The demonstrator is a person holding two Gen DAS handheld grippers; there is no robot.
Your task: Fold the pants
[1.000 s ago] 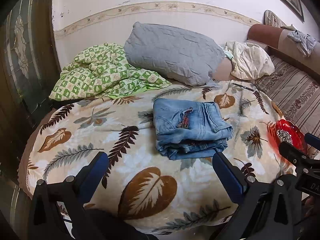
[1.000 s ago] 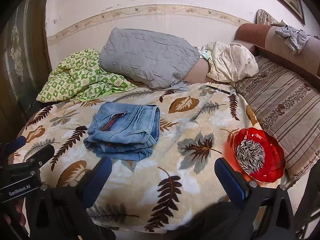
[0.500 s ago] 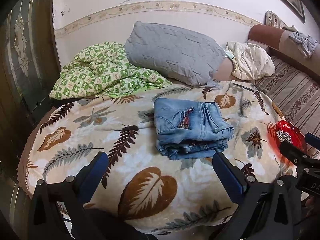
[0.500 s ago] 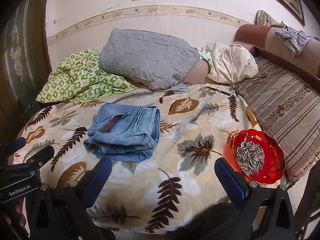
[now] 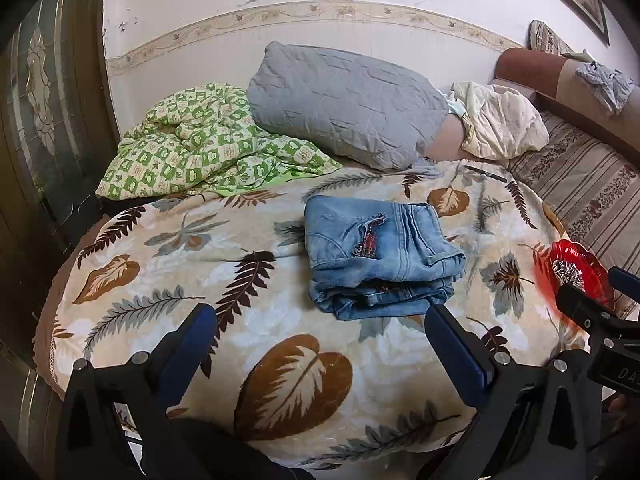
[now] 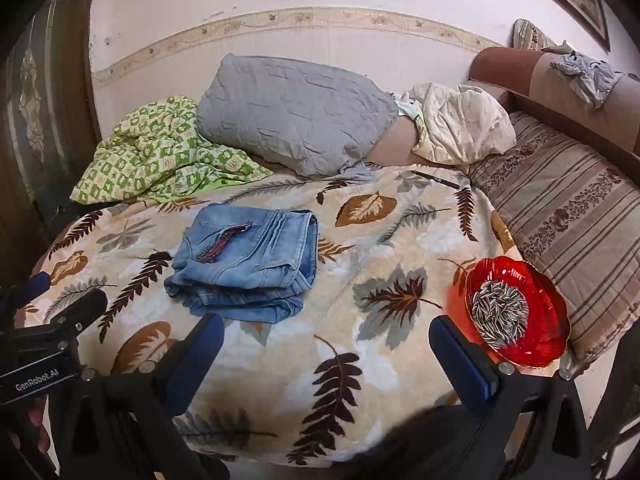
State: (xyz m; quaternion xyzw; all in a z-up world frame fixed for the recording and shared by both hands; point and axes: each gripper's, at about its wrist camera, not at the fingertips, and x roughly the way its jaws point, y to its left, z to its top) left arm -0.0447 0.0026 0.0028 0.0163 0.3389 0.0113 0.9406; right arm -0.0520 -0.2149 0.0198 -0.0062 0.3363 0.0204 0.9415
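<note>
The pants (image 5: 380,252), pale blue denim, lie folded in a compact stack on the leaf-patterned blanket (image 5: 280,360) of the bed, near its middle and in front of a grey pillow (image 5: 344,100). The left gripper (image 5: 320,332) and the right gripper (image 6: 326,344) both hover at the near edge of the bed with fingers spread wide, holding nothing and clear of the denim. A red dish (image 6: 540,292) of seeds sits on the blanket to the right.

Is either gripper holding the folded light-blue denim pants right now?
No, the folded light-blue denim pants lie free on the leaf-patterned blanket, with the left gripper and right gripper open and short of them.
</note>
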